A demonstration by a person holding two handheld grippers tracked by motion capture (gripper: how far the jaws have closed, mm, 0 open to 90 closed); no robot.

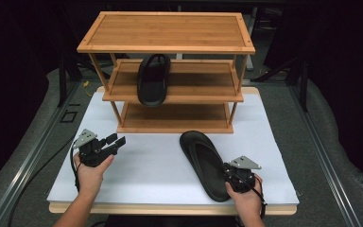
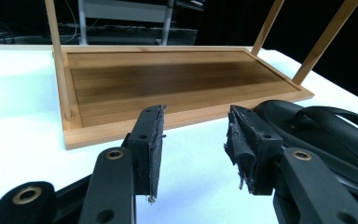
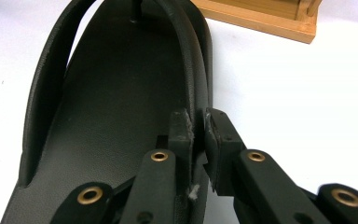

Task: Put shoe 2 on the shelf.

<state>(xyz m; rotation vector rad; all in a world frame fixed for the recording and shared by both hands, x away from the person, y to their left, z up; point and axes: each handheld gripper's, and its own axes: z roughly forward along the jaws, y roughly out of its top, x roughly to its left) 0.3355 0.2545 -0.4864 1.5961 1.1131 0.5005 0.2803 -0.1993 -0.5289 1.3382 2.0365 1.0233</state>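
A black flip-flop lies on the white board, toe toward the rack. My right gripper is at its heel side, shut on the sandal's right edge. In the right gripper view the pads pinch the rim where the strap joins the sole, with my right gripper closed tight. A second black flip-flop rests on the middle shelf of the bamboo rack. My left gripper hovers open at the left, empty; in its own view my left gripper faces the bottom shelf.
The rack has three shelves; the top and bottom ones are bare. In the left gripper view the flip-flop on the board lies to the right of the jaws. Dark floor and metal rails surround the table.
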